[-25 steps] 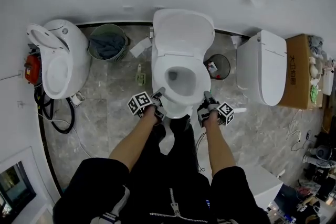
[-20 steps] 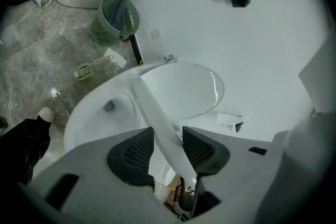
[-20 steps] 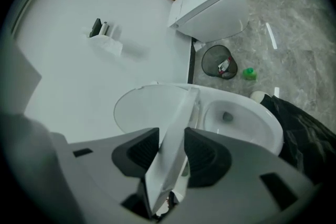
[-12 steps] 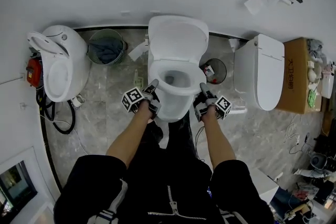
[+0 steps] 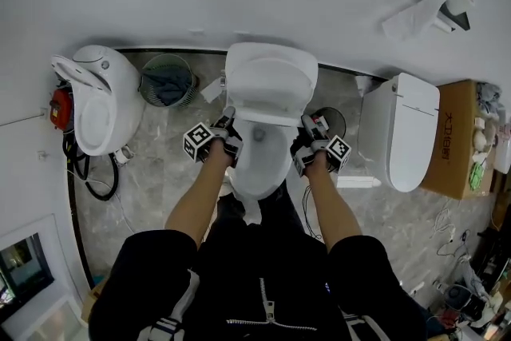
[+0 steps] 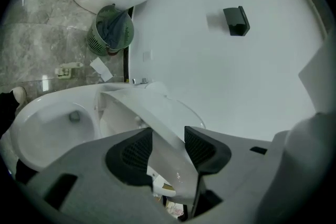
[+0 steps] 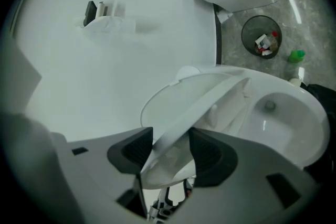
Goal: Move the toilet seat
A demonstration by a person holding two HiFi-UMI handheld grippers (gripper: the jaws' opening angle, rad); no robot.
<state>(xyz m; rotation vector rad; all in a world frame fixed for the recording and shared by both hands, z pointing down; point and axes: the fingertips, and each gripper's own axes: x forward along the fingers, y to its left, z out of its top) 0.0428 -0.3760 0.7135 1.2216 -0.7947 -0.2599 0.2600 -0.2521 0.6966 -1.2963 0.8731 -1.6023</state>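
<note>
Now | left gripper [image 5: 228, 119]: jaws just widened, half open, pads gripping the raised toilet seat [image 6: 168, 160] | right gripper [image 5: 308, 124]: likewise, opened wider, seat wedged between pads.

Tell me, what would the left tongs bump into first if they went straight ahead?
The toilet seat: it already sits between the left tongs, whose jaws have just been opening. Behind it the upright lid looks next, then the white wall, though depth is hard to judge.
</note>
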